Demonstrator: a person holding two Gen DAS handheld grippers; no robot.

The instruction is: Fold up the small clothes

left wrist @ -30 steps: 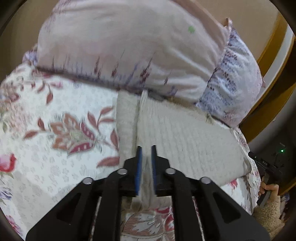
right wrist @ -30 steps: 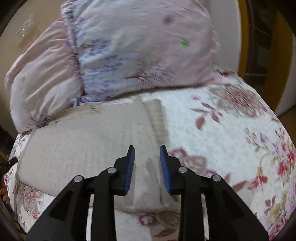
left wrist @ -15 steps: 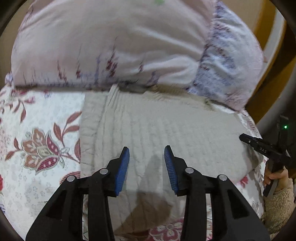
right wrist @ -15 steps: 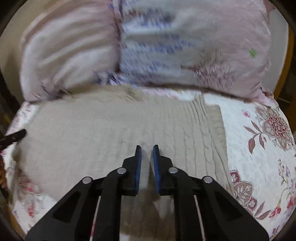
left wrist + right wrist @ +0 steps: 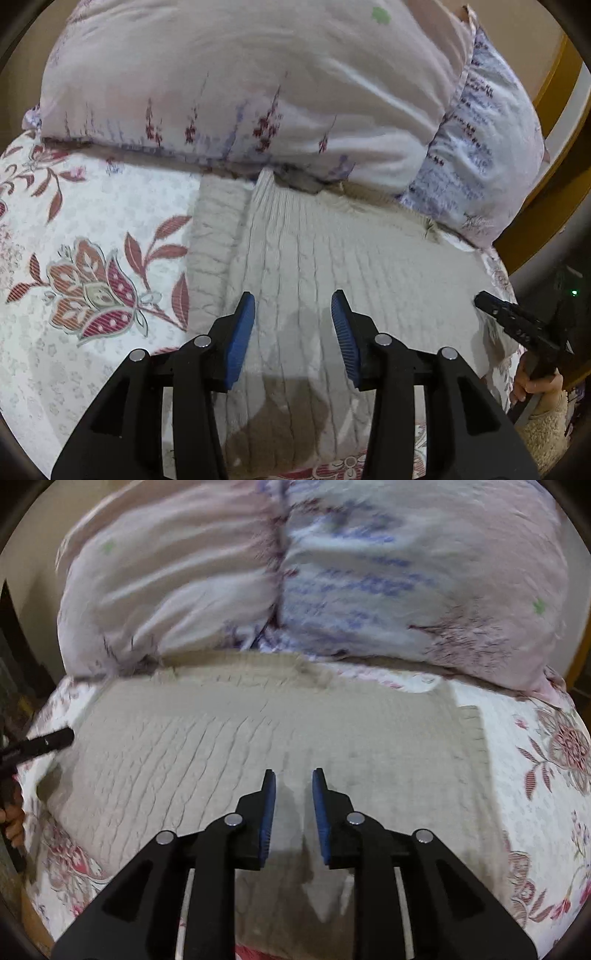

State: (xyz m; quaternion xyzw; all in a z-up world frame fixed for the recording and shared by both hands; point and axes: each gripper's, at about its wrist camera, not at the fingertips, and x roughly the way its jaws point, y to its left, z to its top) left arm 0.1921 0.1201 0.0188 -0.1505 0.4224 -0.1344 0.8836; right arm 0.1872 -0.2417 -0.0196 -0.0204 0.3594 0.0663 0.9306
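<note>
1. Beige cable-knit sweater (image 5: 351, 258) spread flat on the floral bedspread (image 5: 74, 229), far edge tucked against the pillows; seen again from the right wrist (image 5: 258, 731) as a wide rectangle across the bed.
2. Folded already, by the look of it: one side turned in, with a narrow strip of knit (image 5: 212, 236) lying beside the main panel and a step along that edge. Judged partway through; the long rectangle not yet folded down to a small bundle, so at least one more fold left.
3. Left gripper (image 5: 293, 317) low over the near part of the knit, jaws spread wide, nothing between the blue pads, its shadow cast on the fabric just below.
4. Right gripper (image 5: 293, 794) likewise above the near hem, jaws parted with a narrower gap and holding nothing.
5. Each gripper also visible as a black tip at the edge of the other's view, at the sweater's end, held by a bare hand (image 5: 532, 380) with a fleecy cuff.
6. Soft, yielding surface: white quilted cover with red and pink flowers.
7. Two pale printed pillows (image 5: 258, 92) stacked at the head, a plain beige wall behind, a yellow-brown wooden frame (image 5: 554, 85) at the right.
</note>
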